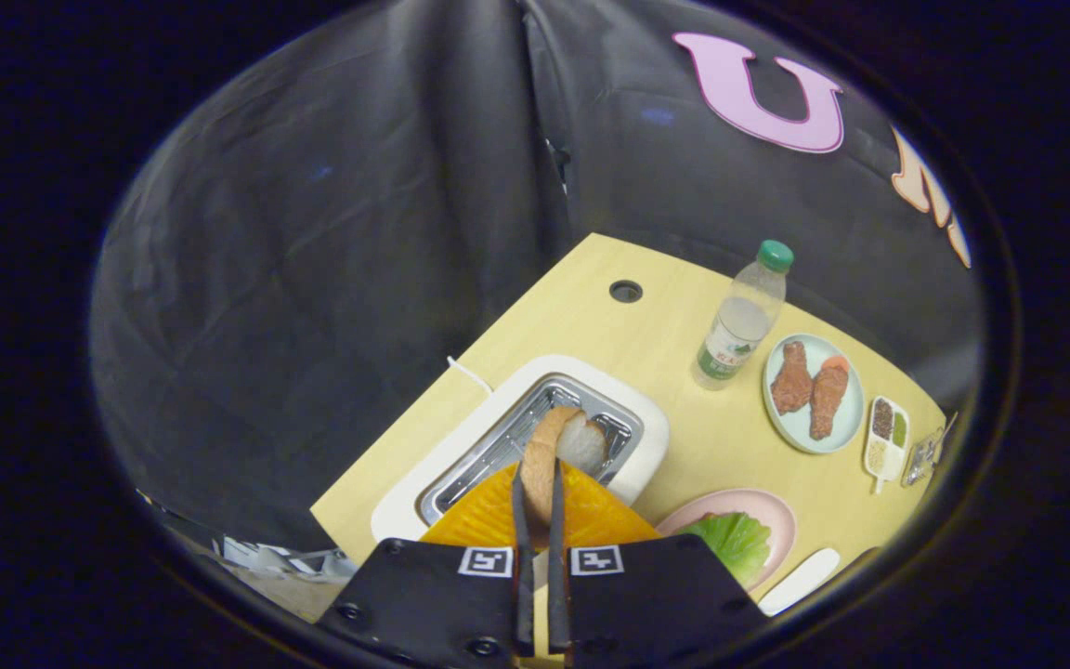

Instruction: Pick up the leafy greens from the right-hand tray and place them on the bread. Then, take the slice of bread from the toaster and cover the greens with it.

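My gripper (537,483) is shut on a slice of bread (561,444), which stands on edge between the fingers, crust toward me. The slice hangs over the metal slot of the white toaster (646,437); I cannot tell whether its lower edge is still inside. To the right of the fingers, leafy greens (732,541) lie on a pink plate (758,506), partly hidden by the gripper body. What lies under the greens is hidden.
On the yellow table (591,325) beyond the toaster stand a clear water bottle (741,325) with a green cap, a pale blue plate (846,409) with two drumsticks and a small divided dish (886,437). A white oblong object (800,581) lies by the pink plate.
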The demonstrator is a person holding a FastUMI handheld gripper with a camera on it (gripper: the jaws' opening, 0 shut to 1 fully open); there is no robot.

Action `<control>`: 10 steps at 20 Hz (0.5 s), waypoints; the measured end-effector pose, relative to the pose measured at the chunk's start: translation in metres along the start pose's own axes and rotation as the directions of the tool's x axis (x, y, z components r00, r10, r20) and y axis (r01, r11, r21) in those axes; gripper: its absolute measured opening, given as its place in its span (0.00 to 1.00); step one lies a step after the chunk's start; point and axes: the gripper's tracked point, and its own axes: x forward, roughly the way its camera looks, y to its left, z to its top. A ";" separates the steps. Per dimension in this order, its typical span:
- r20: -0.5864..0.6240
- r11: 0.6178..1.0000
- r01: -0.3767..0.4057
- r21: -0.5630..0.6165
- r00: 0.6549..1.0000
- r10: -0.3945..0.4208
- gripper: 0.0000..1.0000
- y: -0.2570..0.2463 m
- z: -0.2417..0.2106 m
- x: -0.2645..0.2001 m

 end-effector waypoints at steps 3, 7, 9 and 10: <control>0.083 0.998 -0.055 0.037 0.995 0.052 0.09 0.001 0.018 -0.023; 0.191 0.992 -0.107 0.073 0.977 0.091 0.09 -0.012 0.041 -0.065; 0.238 0.984 -0.142 0.105 0.965 0.114 0.08 -0.014 0.047 -0.085; 0.260 0.985 -0.133 0.110 0.960 0.101 0.08 -0.022 0.050 -0.095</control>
